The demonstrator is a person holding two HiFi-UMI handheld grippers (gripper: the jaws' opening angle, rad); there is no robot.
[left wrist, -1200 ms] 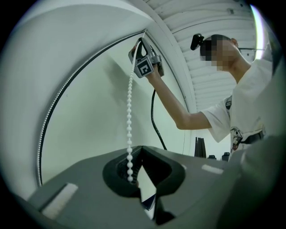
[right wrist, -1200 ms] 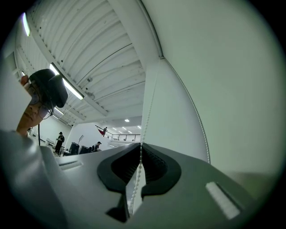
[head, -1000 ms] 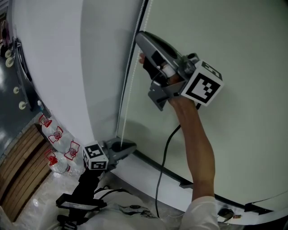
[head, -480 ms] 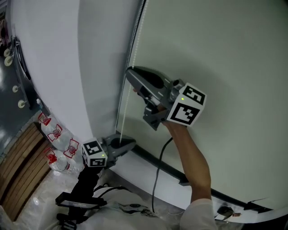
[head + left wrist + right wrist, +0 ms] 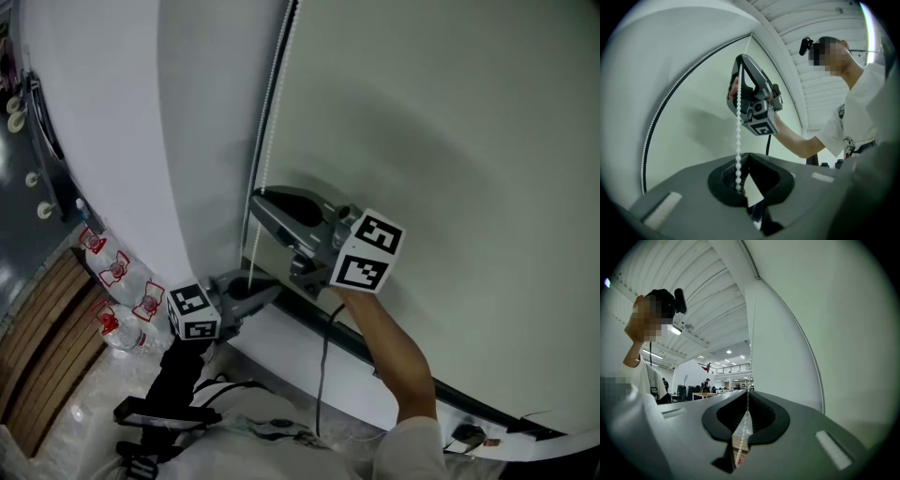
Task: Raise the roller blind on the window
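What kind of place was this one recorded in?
Probably a large open workshop or office hall: a high ribbed ceiling with lights, a railed mezzanine above desks, and a roller blind with bead chain.

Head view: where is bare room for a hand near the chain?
Free: the roller blind right of and above the right gripper, and the white wall left of the bead chain. Crowded: low on the chain, from there to the left gripper.
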